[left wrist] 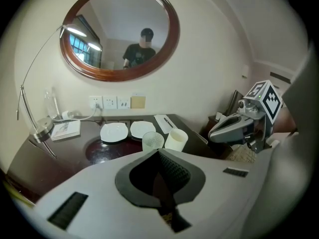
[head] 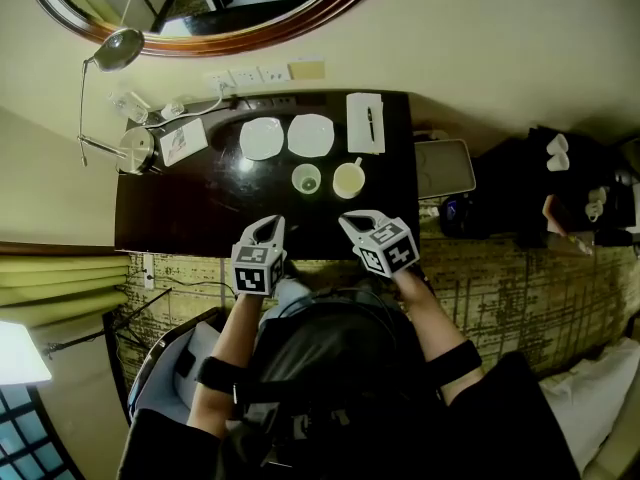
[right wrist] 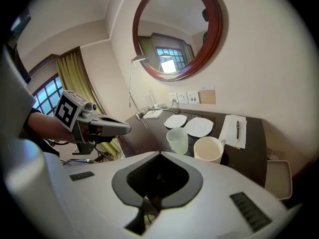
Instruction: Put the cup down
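A clear glass cup [head: 306, 179] and a cream mug [head: 348, 180] stand upright side by side on the dark table [head: 180, 218], near its front half. The same glass cup [right wrist: 177, 140] and mug [right wrist: 208, 149] show just beyond the jaws in the right gripper view. My left gripper [head: 268, 225] hovers at the table's front edge, a little short of the glass, shut and empty. My right gripper [head: 353, 219] is level with it, just short of the mug, also shut with nothing in it. Neither gripper touches a cup.
Two white plates [head: 261, 138] [head: 311, 134] lie behind the cups. A notepad with a pen [head: 365, 123] is at the back right. A desk lamp [head: 118, 50] and a booklet [head: 183, 141] occupy the left. A grey tray [head: 445, 168] sits off the table's right edge.
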Demonstrator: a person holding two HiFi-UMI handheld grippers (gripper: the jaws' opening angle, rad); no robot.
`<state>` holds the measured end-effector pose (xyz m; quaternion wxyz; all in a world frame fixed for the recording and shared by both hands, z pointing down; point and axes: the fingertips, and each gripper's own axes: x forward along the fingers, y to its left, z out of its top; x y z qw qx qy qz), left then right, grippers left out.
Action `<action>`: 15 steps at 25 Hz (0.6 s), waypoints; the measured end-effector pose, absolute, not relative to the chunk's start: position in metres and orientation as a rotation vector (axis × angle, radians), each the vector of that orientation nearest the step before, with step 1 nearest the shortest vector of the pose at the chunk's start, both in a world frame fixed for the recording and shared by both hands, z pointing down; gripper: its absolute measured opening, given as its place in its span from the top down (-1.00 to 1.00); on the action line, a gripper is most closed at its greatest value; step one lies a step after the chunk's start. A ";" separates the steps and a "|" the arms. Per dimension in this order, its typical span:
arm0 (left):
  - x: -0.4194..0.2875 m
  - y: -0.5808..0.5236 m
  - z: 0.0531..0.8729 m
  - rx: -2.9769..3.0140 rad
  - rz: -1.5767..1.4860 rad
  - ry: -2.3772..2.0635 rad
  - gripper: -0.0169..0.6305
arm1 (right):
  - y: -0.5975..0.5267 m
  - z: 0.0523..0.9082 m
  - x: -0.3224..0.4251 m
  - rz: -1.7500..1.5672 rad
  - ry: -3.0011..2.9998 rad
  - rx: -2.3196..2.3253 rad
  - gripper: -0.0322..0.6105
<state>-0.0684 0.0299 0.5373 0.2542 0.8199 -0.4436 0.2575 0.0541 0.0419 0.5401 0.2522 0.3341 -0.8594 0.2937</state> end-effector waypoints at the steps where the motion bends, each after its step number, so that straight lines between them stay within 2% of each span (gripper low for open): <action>1: -0.069 0.031 0.537 2.227 0.703 -1.204 0.95 | 0.042 0.540 0.054 0.799 -2.338 0.907 0.87; 15: -0.065 0.032 0.538 2.259 0.684 -1.192 0.95 | 0.040 0.543 0.051 0.811 -2.340 0.898 0.87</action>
